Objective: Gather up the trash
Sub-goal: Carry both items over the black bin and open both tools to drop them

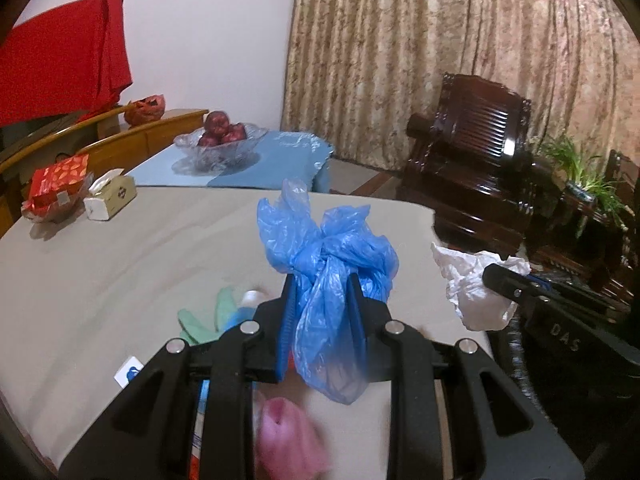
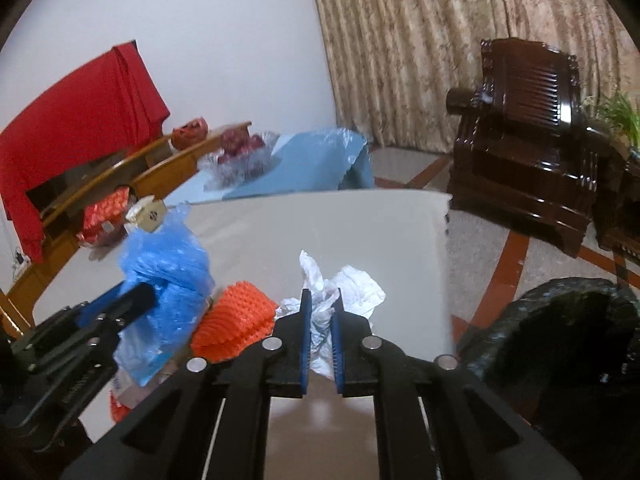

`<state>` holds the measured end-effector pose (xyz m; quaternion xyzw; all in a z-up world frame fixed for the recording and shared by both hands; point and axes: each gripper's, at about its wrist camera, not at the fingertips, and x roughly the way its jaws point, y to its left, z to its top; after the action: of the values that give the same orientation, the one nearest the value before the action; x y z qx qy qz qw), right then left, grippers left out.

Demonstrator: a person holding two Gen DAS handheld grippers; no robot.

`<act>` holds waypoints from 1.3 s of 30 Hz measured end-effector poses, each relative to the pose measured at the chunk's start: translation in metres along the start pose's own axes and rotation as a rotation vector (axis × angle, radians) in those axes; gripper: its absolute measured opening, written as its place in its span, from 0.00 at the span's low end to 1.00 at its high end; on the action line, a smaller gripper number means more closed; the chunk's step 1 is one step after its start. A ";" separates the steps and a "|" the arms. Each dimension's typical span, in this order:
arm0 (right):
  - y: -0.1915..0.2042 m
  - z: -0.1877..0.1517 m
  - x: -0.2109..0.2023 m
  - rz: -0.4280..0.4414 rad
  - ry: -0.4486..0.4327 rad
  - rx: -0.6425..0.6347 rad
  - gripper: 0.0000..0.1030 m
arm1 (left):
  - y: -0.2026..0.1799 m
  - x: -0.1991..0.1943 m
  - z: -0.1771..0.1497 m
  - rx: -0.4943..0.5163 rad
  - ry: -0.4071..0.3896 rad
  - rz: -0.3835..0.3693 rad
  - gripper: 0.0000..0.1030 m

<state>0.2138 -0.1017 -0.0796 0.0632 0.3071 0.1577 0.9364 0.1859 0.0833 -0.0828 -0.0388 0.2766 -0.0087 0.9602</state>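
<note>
My left gripper [image 1: 322,280] is shut on a crumpled blue plastic bag [image 1: 326,248] and holds it above the beige table [image 1: 120,260]. It also shows in the right wrist view [image 2: 164,264]. My right gripper [image 2: 322,300] is shut on a crumpled white tissue [image 2: 344,288], also seen in the left wrist view [image 1: 472,284], held near the table's right edge. An orange foam net [image 2: 232,324] lies on the table between the two grippers. Green, pink and white scraps [image 1: 212,312] lie under the left gripper. A bin with a black bag [image 2: 560,344] stands on the floor at the right.
A tissue box [image 1: 110,196] and a red packet [image 1: 58,184] sit at the table's far left. A glass bowl of apples [image 1: 220,140] stands on a blue-covered table behind. A dark wooden armchair [image 1: 472,160] and a plant [image 1: 580,172] stand at the right.
</note>
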 end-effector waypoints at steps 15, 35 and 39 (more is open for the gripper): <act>-0.062 -0.009 -0.103 -0.127 -0.086 0.044 0.09 | -0.093 -0.039 -0.008 0.085 -0.007 -0.168 0.23; -0.152 -0.048 -0.159 -0.314 -0.046 0.109 0.09 | -0.204 -0.023 -0.044 0.193 0.080 -0.359 0.23; -0.163 -0.055 -0.157 -0.328 -0.018 0.119 0.09 | -0.210 -0.016 -0.048 0.195 0.100 -0.377 0.24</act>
<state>0.1034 -0.3067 -0.0717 0.0689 0.3135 -0.0162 0.9469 0.1477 -0.1285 -0.0980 0.0039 0.3096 -0.2168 0.9258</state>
